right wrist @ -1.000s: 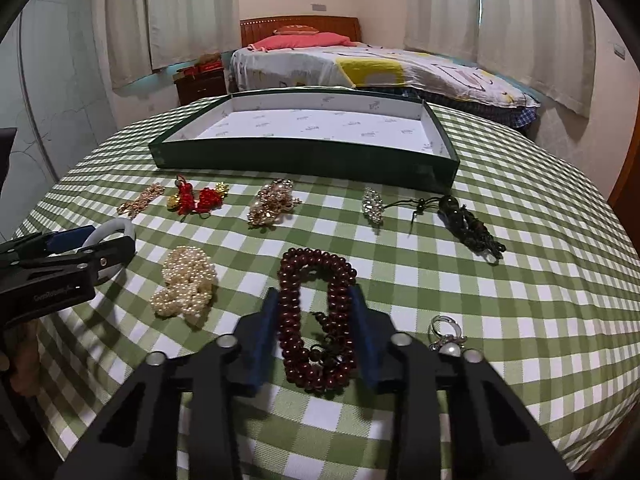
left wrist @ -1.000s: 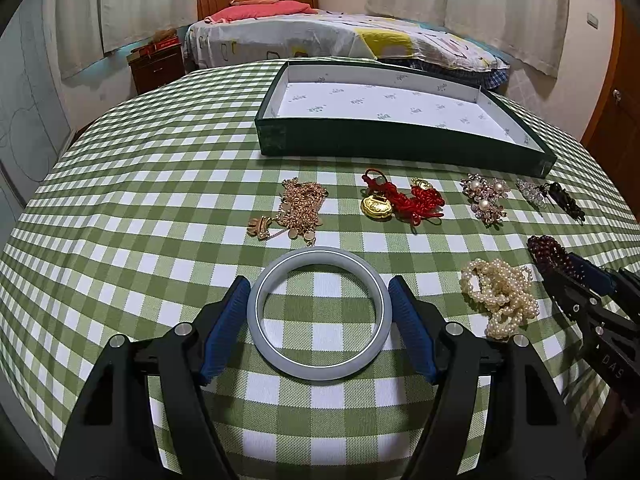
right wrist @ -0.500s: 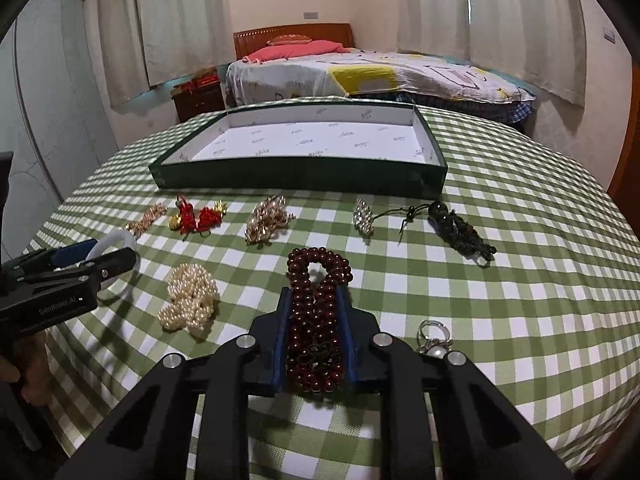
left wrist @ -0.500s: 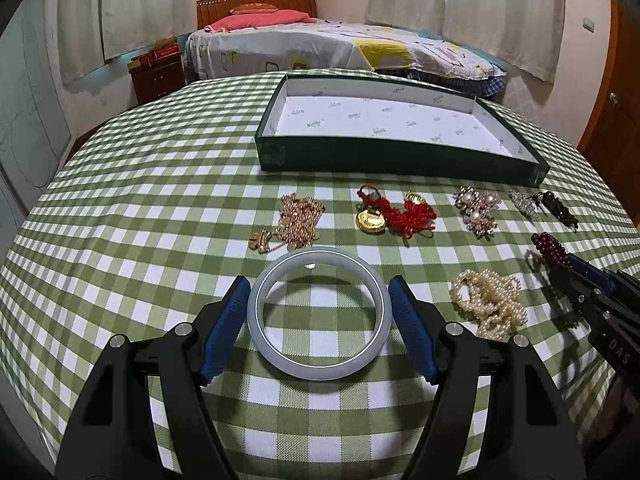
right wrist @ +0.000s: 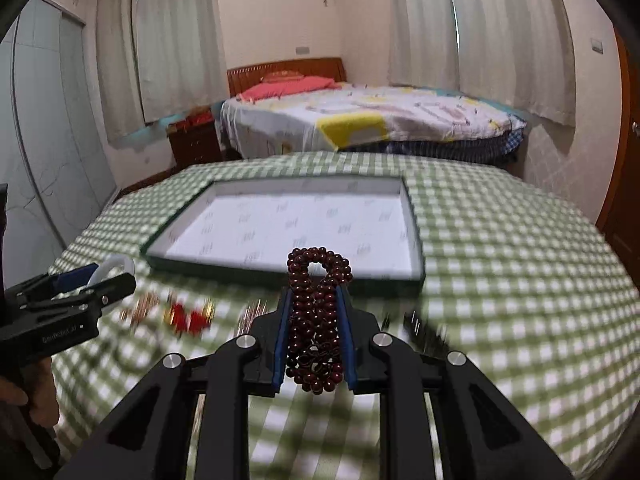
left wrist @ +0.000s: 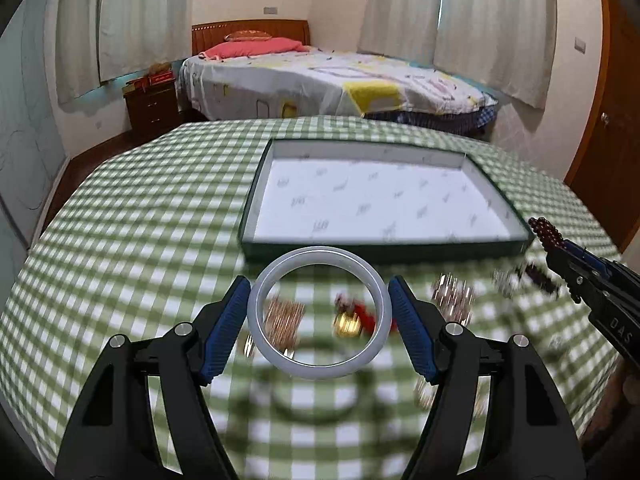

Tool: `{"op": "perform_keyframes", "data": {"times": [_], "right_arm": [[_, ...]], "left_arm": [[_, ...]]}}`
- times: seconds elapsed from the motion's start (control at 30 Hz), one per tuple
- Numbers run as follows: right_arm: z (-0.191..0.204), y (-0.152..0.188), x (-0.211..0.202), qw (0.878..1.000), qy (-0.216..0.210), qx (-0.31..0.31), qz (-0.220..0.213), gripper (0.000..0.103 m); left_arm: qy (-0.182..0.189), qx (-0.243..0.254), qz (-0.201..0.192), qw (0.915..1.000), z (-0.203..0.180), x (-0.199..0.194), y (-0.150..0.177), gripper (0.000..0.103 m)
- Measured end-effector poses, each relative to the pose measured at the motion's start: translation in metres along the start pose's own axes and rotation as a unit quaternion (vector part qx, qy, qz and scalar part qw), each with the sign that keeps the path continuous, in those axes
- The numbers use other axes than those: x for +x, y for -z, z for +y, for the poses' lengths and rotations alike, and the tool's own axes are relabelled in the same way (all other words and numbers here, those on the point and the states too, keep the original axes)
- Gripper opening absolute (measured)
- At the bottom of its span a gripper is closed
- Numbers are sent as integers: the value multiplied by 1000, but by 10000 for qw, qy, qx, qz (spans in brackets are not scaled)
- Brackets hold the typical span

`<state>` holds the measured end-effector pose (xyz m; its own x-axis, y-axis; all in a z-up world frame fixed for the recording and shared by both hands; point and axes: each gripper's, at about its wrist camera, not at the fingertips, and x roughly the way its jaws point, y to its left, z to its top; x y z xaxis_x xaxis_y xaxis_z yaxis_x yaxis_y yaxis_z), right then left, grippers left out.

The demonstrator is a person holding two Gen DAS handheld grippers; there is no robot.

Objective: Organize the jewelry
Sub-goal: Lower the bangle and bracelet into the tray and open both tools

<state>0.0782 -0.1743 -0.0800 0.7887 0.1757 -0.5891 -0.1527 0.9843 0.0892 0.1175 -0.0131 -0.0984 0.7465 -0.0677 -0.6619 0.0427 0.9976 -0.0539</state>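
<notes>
Left gripper (left wrist: pixel 319 322) jaws clamp the pale bangle (left wrist: pixel 319 313); right gripper (right wrist: pixel 314 334) jaws clamp the dark bead bracelet (right wrist: pixel 318 316)

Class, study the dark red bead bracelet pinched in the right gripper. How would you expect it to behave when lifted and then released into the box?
The dark red bead bracelet probably flexes: its loops are squeezed narrow between the right gripper pads. It looks light, held by pinch alone. Released into the green box, it would likely slump rather than roll.

The bangle (left wrist: pixel 319 316) looks smooth and glossy, pale grey, and the dark red beads (right wrist: pixel 318 312) shine. A woven green-checked cloth (left wrist: pixel 160 216) covers the worktop. The tray (left wrist: pixel 384 250) is lined with matt printed paper, and the headboard (left wrist: pixel 250 34) is polished wood.
</notes>
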Motion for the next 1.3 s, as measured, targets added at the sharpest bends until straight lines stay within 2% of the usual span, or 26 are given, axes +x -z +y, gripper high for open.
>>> {"op": "perform_keyframes", "data": {"times": [0.2,0.4,0.6,0.67,0.87,1.03,1.17,1.3], "right_arm": [[-13,-37,23,9997,63,76,-214,22],[-25,-54,62,9998,116,167,5,22],[-37,-40,104,9973,137,344,633,22],[-42,-39,110,9957,31,530,763,22],[-43,-32,125,9921,218,352,1185,22],[-43,-32,126,9914,242,284,1256,24],[-41,-33,125,9917,264,199,1242,39],[-40,-35,127,9921,189,187,1226,45]], "left_arm": [[53,8,-164,9999,-6,28,-46,69],[-3,104,-102,9999,-8,73,-72,69],[-8,112,408,9991,-3,121,-67,69],[-21,150,501,9986,-2,128,-63,69],[-16,174,789,9967,-1,145,-56,69],[-53,231,873,9959,-2,150,-53,69],[-74,315,854,9958,-7,153,-52,70],[-47,291,816,9962,-6,152,-52,80]]}}
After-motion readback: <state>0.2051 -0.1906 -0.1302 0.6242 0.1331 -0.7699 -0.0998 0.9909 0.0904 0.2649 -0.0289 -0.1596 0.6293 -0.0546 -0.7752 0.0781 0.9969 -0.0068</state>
